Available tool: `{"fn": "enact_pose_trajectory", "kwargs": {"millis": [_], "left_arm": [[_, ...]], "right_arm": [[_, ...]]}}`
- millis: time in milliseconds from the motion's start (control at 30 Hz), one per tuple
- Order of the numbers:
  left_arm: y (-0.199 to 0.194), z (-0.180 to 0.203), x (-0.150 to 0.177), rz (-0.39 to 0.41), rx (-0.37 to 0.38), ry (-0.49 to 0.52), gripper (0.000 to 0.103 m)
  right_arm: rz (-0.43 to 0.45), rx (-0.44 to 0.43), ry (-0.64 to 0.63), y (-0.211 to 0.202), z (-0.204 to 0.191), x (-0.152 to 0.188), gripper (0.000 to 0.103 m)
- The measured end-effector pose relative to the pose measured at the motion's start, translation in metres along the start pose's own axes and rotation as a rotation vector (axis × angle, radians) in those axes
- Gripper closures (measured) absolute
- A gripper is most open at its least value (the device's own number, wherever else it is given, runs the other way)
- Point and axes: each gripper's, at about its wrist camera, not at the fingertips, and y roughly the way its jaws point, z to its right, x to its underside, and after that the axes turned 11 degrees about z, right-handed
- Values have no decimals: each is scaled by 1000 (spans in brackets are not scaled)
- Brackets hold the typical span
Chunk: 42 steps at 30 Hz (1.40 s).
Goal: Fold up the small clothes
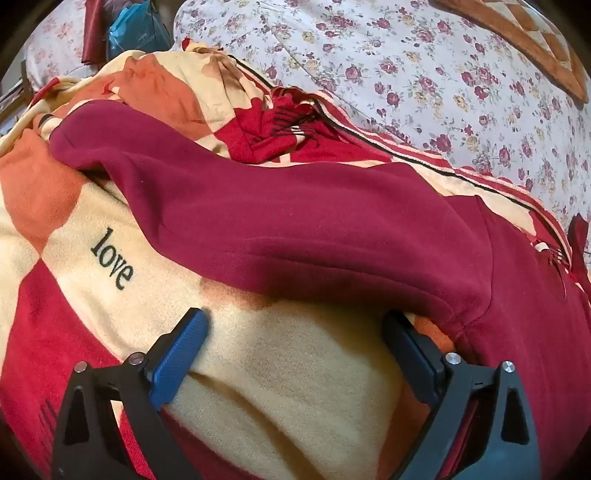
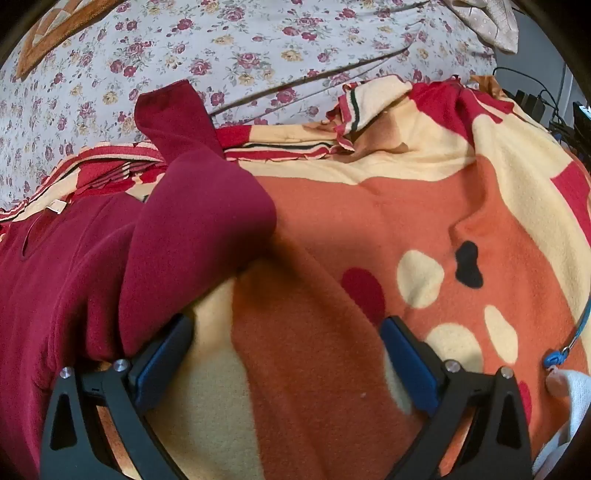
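Observation:
A maroon long-sleeved top (image 1: pixel 295 221) lies on a patterned fleece blanket (image 1: pixel 295 369). In the left wrist view one sleeve stretches to the upper left and the body fills the right side. My left gripper (image 1: pixel 295 328) is open and empty just below the sleeve's underarm, its right finger (image 1: pixel 410 354) at the cloth's edge. In the right wrist view the top (image 2: pixel 92 277) lies at the left with its other sleeve (image 2: pixel 173 118) bent upward. My right gripper (image 2: pixel 288 332) is open and empty over the blanket (image 2: pixel 369 229), its left finger (image 2: pixel 162 354) touching the sleeve's edge.
A floral bedsheet (image 1: pixel 424 74) lies beyond the blanket; it shows in the right wrist view (image 2: pixel 221 48) too. An orange patterned cloth (image 1: pixel 535 44) sits at the far corner. Blue and dark red items (image 1: pixel 133 29) are at the top left. Cables (image 2: pixel 554 107) hang at the bed's right.

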Motion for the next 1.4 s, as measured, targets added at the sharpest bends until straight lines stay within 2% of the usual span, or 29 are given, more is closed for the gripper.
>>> {"fn": "enact_pose_trajectory", "kwargs": {"millis": [367,567,700,733,800,900,1033,1167,1267,1400], "left_arm": [[0,0,-1,-7,-5,3,23],[-12,3,0,-77,17,49,23],[-34,7,4,-84,-21,76,34],[-38,8,5,-89,-20,82,34],[-49,11,5,-84,-5,98,36],[-74,14,3,-33,18,110,36],[-97,24,-1,-2,56,127,36],[-115,37,-4,14,80,159,36],[-129,46,-3,35,121,175,36],[-141,60,2,44,164,176,36]], "right_arm": [[0,0,0,0,0,0,0],[-2,1,-2,0,0,0,0],[-23,-15,-8,0,2,-3,0],[-36,-34,-11,-3,2,-4,0],[-80,-87,-17,-14,4,-5,0],[-118,-142,12,-44,9,-4,0],[-72,-186,5,-109,21,-4,0],[-93,-262,-48,-163,26,-16,0],[-97,-353,-77,-205,28,-26,0],[-43,-445,-35,-247,22,-37,0]]}}
